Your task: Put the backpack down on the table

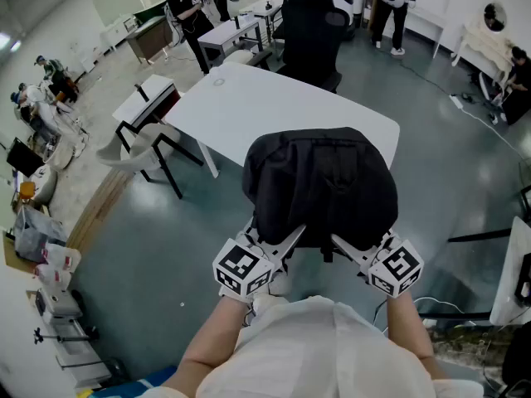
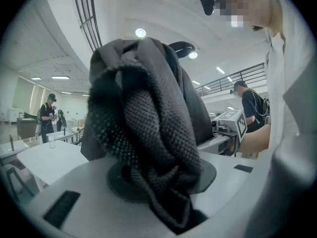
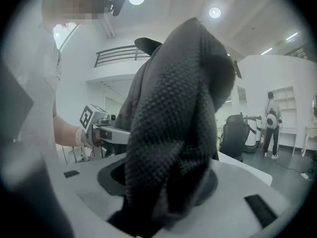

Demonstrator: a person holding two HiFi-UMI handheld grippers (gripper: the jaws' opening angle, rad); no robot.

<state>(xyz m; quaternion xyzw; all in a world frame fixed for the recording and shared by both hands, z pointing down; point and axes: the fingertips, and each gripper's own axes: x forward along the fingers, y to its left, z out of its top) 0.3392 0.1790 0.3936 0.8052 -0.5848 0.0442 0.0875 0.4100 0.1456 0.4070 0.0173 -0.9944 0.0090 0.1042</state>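
A black backpack (image 1: pixel 319 185) hangs in front of me, over the near end of the white table (image 1: pixel 249 106); whether it touches the tabletop I cannot tell. My left gripper (image 1: pixel 290 237) holds it from below on the left, my right gripper (image 1: pixel 344 245) from below on the right. In the left gripper view a bunched black mesh shoulder strap (image 2: pixel 148 133) is pinched in the left gripper (image 2: pixel 163 182). The right gripper view shows the other mesh strap (image 3: pixel 173 123) clamped in the right gripper (image 3: pixel 163 182). Each gripper view also shows the opposite gripper: the right gripper (image 2: pixel 233 123) and the left gripper (image 3: pixel 96 120).
A black office chair (image 1: pixel 311 23) stands at the table's far side. A small white desk with a black-framed chair (image 1: pixel 153 114) is to the table's left. People stand at the back of the room (image 1: pixel 187 11). Cables lie on the floor at the right (image 1: pixel 465 106).
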